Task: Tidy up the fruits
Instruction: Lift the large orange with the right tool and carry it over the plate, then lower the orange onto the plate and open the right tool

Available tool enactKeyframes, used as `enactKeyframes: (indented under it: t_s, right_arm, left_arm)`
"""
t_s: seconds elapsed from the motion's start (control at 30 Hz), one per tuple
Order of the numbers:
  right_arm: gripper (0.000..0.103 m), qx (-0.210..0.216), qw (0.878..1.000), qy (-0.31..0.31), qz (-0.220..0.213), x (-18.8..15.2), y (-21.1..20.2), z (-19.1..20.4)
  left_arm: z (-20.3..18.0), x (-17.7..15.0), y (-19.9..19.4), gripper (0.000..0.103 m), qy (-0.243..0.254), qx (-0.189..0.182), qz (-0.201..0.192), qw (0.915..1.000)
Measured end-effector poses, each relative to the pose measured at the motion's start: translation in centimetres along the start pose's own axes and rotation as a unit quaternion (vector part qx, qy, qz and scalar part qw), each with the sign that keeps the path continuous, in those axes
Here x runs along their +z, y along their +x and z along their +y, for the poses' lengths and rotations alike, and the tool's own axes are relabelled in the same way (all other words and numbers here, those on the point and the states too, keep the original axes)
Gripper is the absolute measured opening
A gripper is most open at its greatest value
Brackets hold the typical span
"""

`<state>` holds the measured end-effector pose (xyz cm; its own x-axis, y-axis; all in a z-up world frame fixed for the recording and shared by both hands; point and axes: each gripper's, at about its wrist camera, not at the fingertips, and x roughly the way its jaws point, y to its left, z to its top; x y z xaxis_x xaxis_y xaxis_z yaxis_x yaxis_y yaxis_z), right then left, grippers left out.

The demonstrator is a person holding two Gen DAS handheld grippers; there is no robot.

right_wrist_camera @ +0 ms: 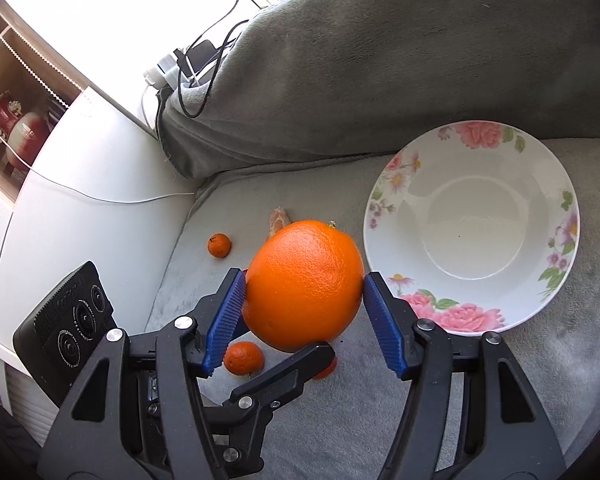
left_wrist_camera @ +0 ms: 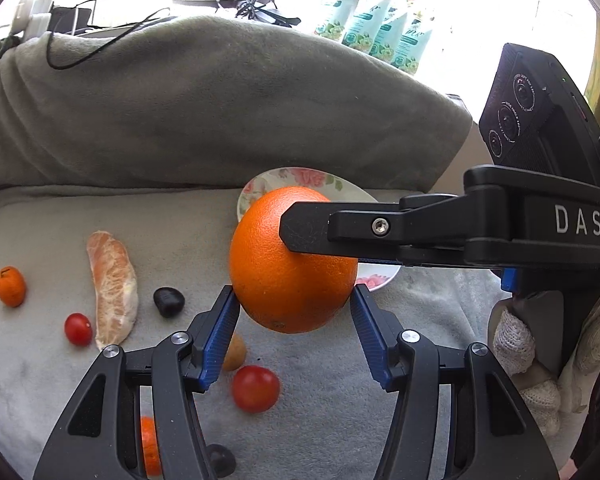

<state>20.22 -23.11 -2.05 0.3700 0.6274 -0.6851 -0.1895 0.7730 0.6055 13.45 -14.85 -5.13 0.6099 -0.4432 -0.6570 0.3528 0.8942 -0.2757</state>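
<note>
Gripping one orange (left_wrist_camera: 292,260), two grippers; two cherry tomatoes (left_wrist_camera: 256,389) below.

We are in a home: a grey fleece blanket (right_wrist_camera: 380,60) covers a soft seat, a floral bowl (right_wrist_camera: 472,224) sits on it, and wooden shelves (right_wrist_camera: 16,92) hold ornamental jars (right_wrist_camera: 24,136).
</note>
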Motion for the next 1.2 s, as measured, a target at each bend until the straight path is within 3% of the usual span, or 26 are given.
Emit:
enactKeyframes:
  t_s: [0.47,0.77,1.1,1.2]
  right_arm:
    - [0.064,-0.013,0.999,0.042,-0.009,-0.4,-1.6,-3.7]
    - [0.064,-0.046,0.997,0.052,-0.044,0.1,-2.7,-4.7]
    - [0.065,-0.091,0.993,0.021,-0.07,0.0,-3.6,-4.0]
    - [0.069,-0.098,0.992,0.012,-0.074,-0.1,-3.7,-3.8]
  left_arm:
    - [-2.8,0.7,2.9,0.057,0.021,-0.006,0.023,0.9995]
    - [-2.9,1.0,1.7,0.055,0.034,0.0,0.011,0.9994]
    - [-1.5,0.2,0.8,0.055,0.026,0.01,0.014,0.9995]
    - [-1.4,0.1,0.6,0.055,0.029,0.015,0.013,0.9994]
